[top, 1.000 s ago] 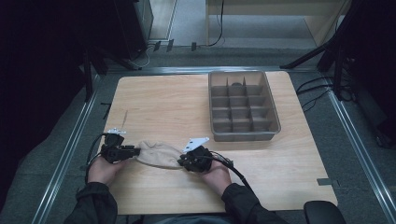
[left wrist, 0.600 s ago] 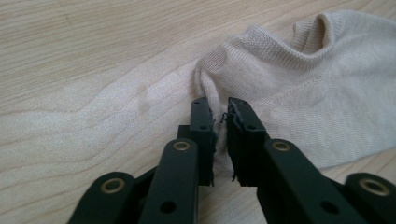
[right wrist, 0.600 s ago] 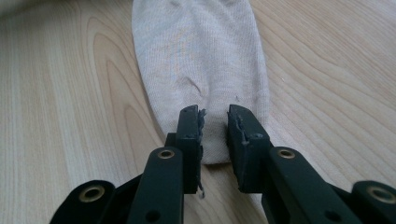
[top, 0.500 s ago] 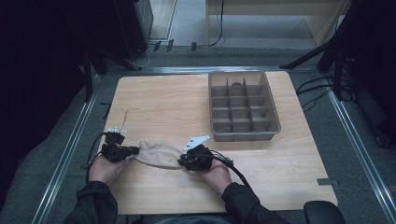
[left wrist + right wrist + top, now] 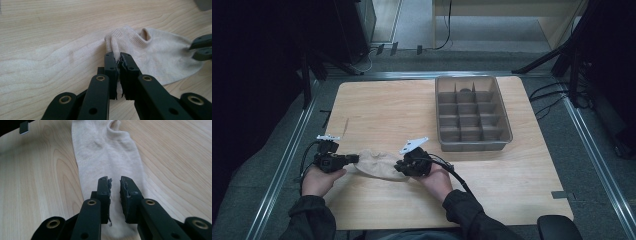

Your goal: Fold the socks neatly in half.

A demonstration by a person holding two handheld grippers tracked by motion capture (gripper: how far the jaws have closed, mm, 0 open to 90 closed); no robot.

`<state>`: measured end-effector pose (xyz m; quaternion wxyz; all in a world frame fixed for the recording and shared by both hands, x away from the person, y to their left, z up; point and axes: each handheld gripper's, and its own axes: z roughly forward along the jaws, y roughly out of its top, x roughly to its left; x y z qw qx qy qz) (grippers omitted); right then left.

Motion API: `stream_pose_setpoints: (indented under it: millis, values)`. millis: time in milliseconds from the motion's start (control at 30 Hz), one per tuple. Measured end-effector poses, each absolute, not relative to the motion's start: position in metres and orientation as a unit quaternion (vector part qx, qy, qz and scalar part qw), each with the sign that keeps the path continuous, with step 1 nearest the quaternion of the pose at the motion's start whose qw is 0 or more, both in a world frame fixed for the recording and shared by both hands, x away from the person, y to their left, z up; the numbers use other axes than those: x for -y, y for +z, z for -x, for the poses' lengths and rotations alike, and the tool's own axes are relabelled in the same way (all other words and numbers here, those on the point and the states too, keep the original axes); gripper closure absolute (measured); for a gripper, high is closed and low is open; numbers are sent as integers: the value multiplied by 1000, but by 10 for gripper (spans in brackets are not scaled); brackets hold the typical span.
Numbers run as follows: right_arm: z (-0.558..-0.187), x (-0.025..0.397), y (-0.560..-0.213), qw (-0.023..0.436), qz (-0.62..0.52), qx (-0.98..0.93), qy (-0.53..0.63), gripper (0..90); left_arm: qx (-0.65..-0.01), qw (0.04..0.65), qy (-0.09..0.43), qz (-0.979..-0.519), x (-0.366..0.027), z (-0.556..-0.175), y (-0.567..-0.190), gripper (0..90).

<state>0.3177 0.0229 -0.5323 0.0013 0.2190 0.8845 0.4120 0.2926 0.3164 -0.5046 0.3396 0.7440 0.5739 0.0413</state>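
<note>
Two grippers work one beige sock (image 5: 379,166) near the front edge of the counter (image 5: 387,110). The left gripper (image 5: 118,58) has its jaws pressed together on a bunched fold of the sock's cuff end, the knit pinched up between the pads. The right gripper (image 5: 115,182) sits over the opposite end of the sock with its jaws a little apart, a narrow gap showing between the worn pads, the fabric lying flat beneath them rather than clamped.

In the high view the left gripper (image 5: 349,159) and the right gripper (image 5: 401,166) face each other from either end of the sock, which lies stretched between them on the wood. The sock's opening is visible just beyond the left gripper's pinch, and its body is spread smooth toward the right gripper.

Farther back on the counter, well apart from the sock and toward the right side, stands a grey tray (image 5: 507,131) divided into many small compartments.
</note>
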Motion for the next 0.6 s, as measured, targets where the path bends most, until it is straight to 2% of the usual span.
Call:
stream_pose_setpoints:
  millis: [367, 600]
  values:
    - [-316, -54, -545, 6, -199, -900, 388, 786, -563, 352, 44, -747, -314, -291, -497, 839]
    - [-313, -56, -548, 22, -189, -898, 396, 788, -550, 369, 39, -748, -308, -288, -490, 839]
